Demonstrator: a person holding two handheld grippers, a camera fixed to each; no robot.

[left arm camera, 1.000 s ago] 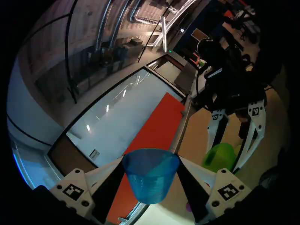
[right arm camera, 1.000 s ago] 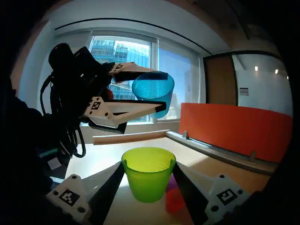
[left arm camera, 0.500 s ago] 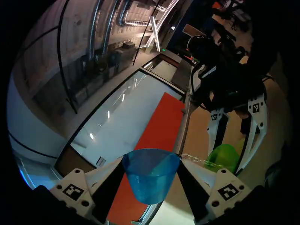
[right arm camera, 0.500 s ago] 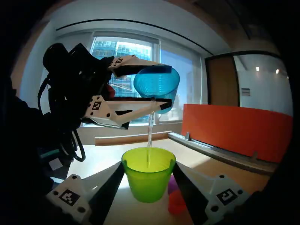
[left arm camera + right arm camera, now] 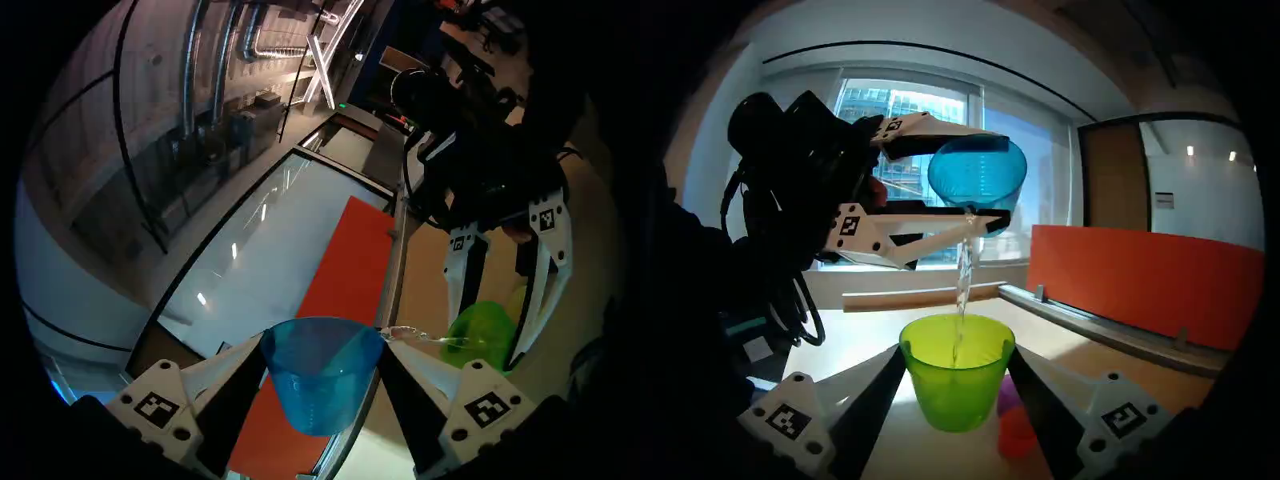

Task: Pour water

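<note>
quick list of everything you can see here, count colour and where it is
blue cup: 1, clear blue, tilted above the green cup
green cup: 1, lime green, upright, low in the right gripper view
water: 1 stream, clear, falling from the blue cup's rim into the green cup
purple thing: 1, purple, on the table just behind the green cup
red thing: 1, red, beside the purple one
table: 1, pale, under the cups
panel: 1, orange, along the table's far edge
window: 1, bright, behind the blue cup
left gripper: 1, white and black, shut on the blue cup
right gripper: 1, white and black, shut on the green cup
</note>
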